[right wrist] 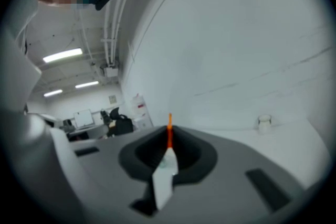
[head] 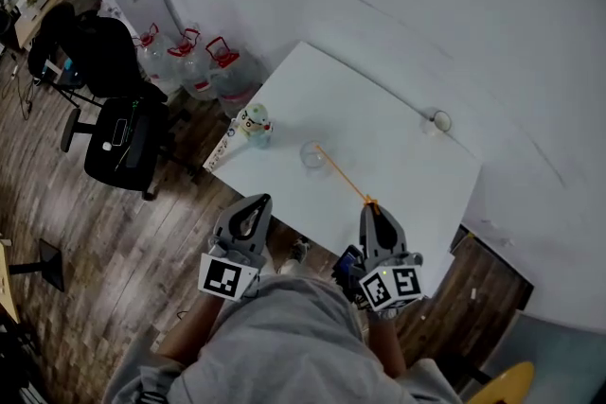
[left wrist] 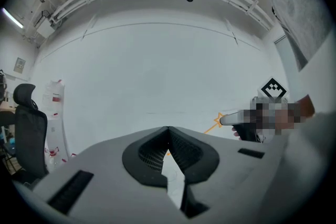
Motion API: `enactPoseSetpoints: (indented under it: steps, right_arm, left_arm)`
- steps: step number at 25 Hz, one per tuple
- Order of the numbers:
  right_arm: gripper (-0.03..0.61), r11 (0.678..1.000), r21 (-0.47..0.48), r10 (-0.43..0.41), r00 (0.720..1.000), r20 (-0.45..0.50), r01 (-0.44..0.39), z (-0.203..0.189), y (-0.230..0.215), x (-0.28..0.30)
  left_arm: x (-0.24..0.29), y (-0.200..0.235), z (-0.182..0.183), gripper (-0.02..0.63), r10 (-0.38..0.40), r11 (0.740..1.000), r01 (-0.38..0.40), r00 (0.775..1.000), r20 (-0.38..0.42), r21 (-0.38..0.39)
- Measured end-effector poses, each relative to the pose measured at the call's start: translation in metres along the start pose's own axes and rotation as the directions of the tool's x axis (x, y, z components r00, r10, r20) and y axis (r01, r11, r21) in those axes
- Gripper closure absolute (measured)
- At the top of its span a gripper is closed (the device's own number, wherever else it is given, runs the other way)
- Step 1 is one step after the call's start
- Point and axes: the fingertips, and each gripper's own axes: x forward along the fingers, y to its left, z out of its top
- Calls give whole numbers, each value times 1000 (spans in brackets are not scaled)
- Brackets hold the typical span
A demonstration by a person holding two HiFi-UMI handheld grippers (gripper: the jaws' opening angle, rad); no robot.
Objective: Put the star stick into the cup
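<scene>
The right claw (head: 375, 211) is reaching just over the near edge of the white worktop (head: 407, 175) and clamping the star stick (head: 343, 175). Bare surface is lying ahead of it and to its right. The left claw (head: 254, 215), closed on nothing, is hovering beside it at that edge, above the wooden floor (head: 142, 232). The thin orange stick is slanting ahead-left from the right claw, with its star by the jaws and its far end at the clear cup (head: 312, 153).

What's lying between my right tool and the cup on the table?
Only the orange stick: gripped by the right tool, it reaches toward the cup over the otherwise bare table. The head view shows this.
</scene>
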Motion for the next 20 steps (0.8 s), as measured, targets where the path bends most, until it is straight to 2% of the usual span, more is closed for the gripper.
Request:
enactPoseSetpoints:
  steps: [7, 14, 20]
  right_arm:
    - [534, 991, 43, -127, 992, -15, 127, -6, -7, 14]
    - [534, 976, 63, -206, 977, -55, 209, -22, -10, 27]
    - [534, 968, 69, -236, 968, -85, 242, -29, -11, 40]
  left_arm:
    - [38, 17, -7, 584, -136, 991, 136, 990, -40, -11]
    - [60, 26, -17, 584, -238, 971, 236, 969, -67, -31]
    - [76, 29, -23, 584, -296, 955, 293, 949, -107, -42]
